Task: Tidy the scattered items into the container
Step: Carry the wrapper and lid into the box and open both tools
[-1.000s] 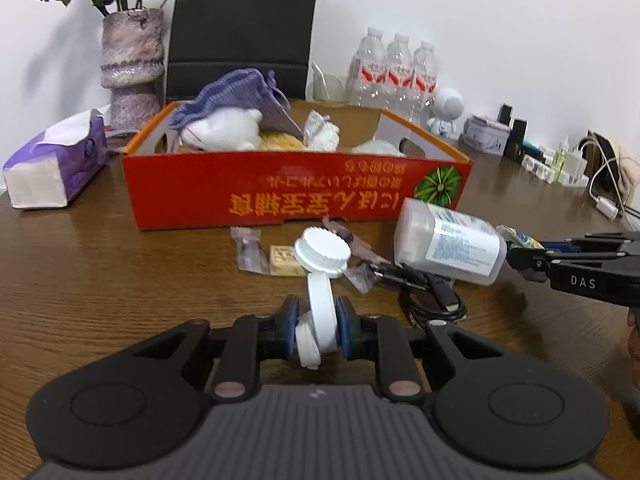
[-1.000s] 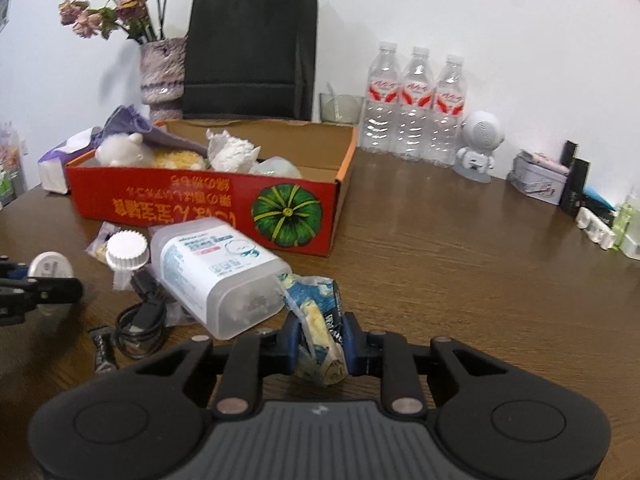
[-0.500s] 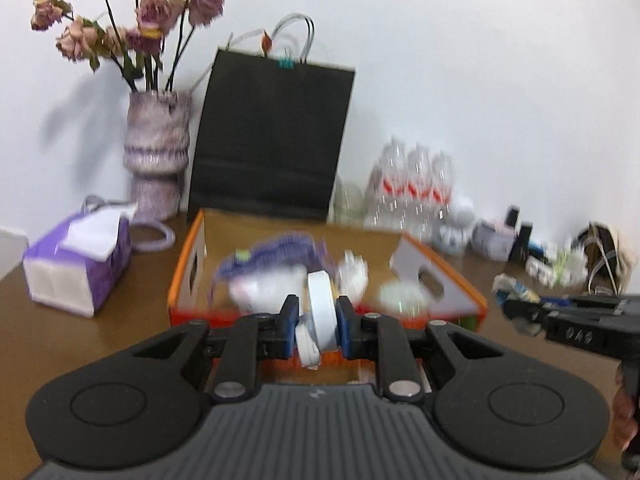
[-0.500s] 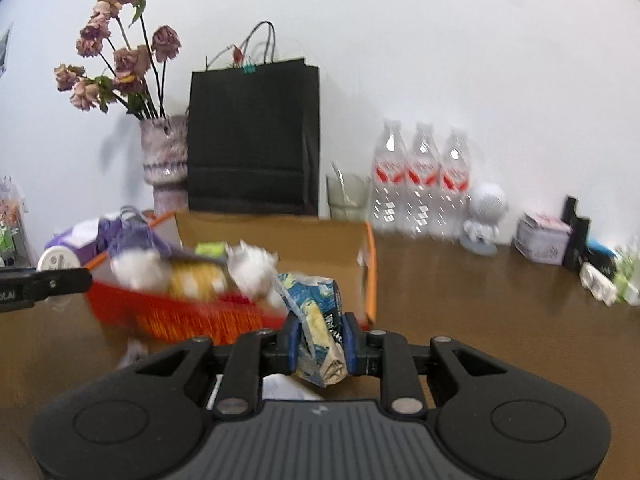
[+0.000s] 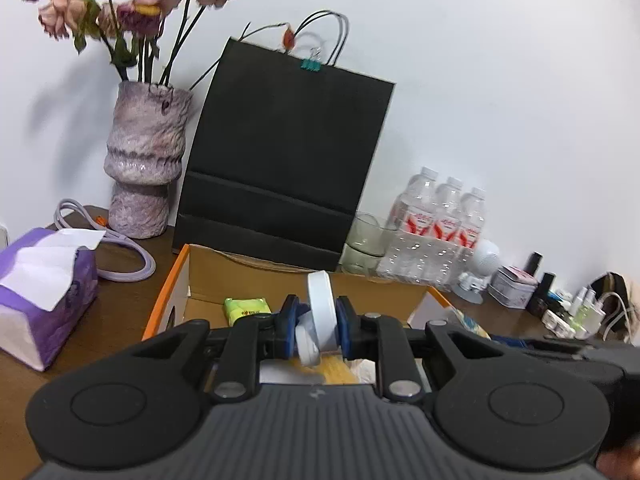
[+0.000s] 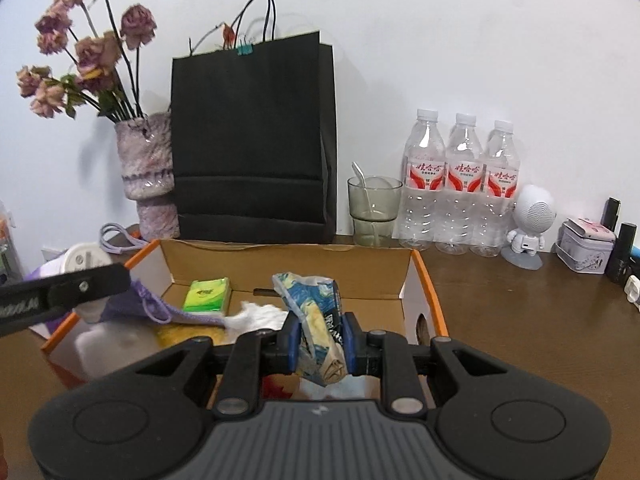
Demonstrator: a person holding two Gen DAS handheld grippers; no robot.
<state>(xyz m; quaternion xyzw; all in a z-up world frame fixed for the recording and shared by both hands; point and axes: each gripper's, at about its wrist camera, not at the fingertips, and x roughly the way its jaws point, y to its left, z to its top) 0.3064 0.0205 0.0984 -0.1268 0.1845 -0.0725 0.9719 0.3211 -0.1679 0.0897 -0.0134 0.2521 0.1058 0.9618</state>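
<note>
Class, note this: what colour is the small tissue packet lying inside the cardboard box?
Green, the tissue packet in the cardboard box; clearest in the right wrist view.

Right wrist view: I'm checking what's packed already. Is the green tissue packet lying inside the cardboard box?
Yes, the green tissue packet lies on the floor of the cardboard box near its back wall.

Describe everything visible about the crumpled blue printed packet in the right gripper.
The packet is a crinkled soft wrapper, printed in swirling blue, white and yellow, with white lettering on a dark side panel. It stands roughly upright, its torn-looking top flared open. The right gripper pinches its lower half between blue fingers, above the orange-rimmed cardboard box. Nothing else appears to touch it.
</note>
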